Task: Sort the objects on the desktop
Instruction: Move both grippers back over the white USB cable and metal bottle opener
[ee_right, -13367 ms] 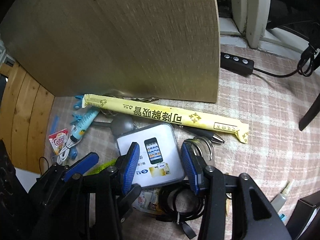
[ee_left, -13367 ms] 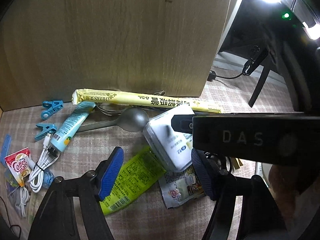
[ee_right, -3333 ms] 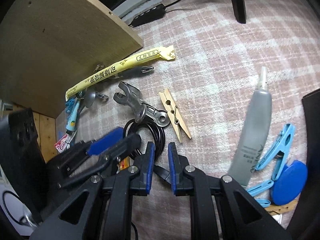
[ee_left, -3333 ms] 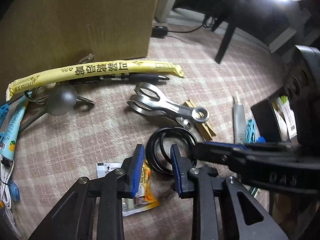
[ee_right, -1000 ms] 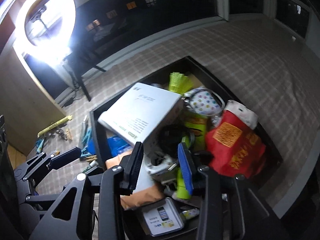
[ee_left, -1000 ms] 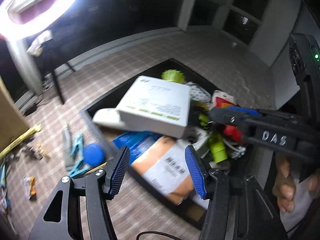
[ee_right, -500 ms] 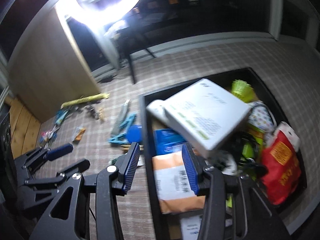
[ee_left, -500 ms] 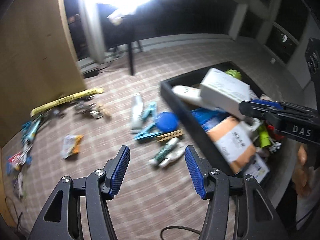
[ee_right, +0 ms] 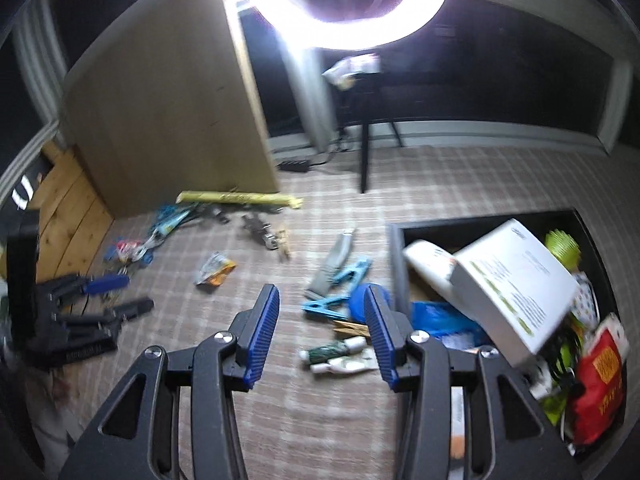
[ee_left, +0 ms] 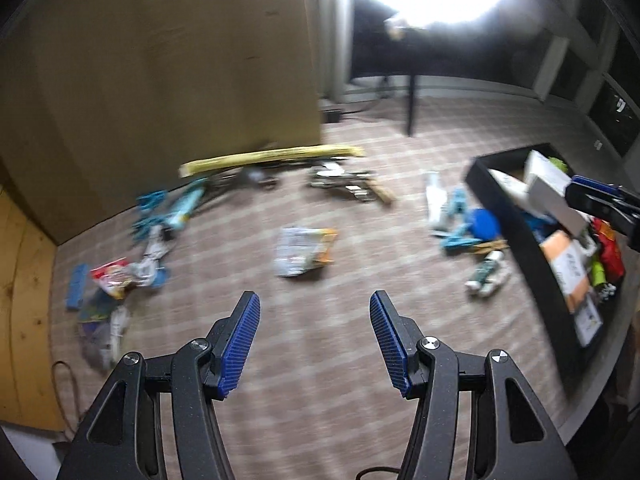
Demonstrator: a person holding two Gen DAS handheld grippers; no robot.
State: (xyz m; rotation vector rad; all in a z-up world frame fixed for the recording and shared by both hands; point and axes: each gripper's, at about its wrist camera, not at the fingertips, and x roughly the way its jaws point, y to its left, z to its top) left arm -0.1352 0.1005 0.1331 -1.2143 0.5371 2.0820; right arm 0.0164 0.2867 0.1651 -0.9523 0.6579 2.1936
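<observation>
Left gripper (ee_left: 315,340) swung back from black bin (ee_left: 520,236) toward scattered clutter; jaws spread wide, nothing held. Right gripper (ee_right: 321,332) likewise wide, nothing gripped; 2 views blurred.

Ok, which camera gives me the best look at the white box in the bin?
The right wrist view. There the white box lies tilted on the pile in the black bin, top face fully visible. The left wrist view shows only a small blurred part of it at the frame's right edge.
</observation>
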